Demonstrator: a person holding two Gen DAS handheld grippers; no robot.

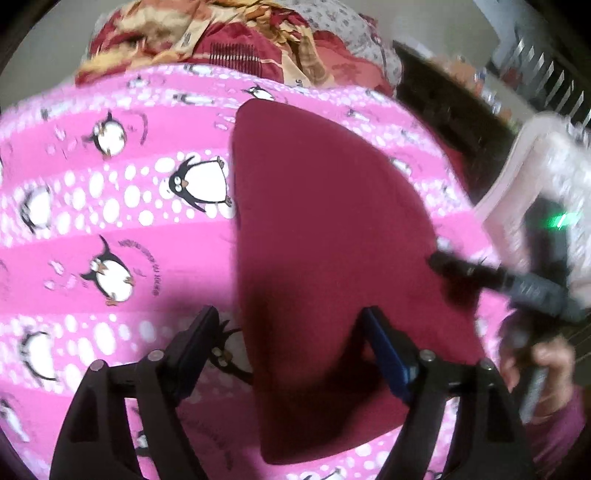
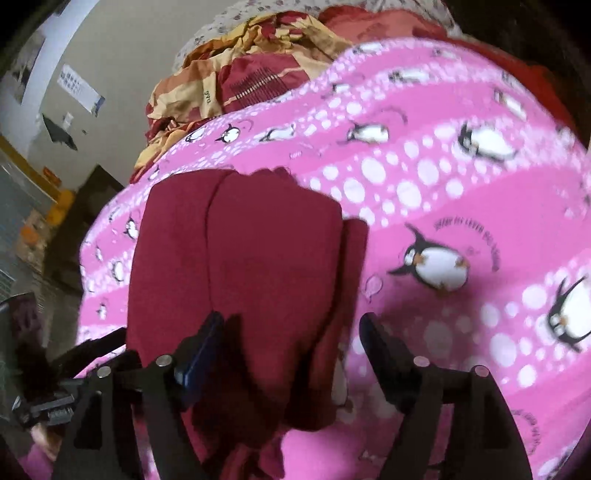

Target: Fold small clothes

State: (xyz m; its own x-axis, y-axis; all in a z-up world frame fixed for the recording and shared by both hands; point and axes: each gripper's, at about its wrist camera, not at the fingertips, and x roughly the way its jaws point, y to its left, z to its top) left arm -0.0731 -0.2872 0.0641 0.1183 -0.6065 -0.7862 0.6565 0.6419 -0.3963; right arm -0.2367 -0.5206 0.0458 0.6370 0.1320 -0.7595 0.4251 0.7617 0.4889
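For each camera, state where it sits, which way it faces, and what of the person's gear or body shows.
Left wrist: on the left claw, angled down at the dark red garment on the pink penguin blanket; its own open fingers, the right claw and a hand show.
Right wrist: on the right claw, angled down at the garment; its own open fingers and the left claw's body at lower left show.
Shared: garment, blanket, the patterned bedding behind.

Left claw (image 1: 291, 314) and right claw (image 2: 291, 319) both spread wide, tilted downward.
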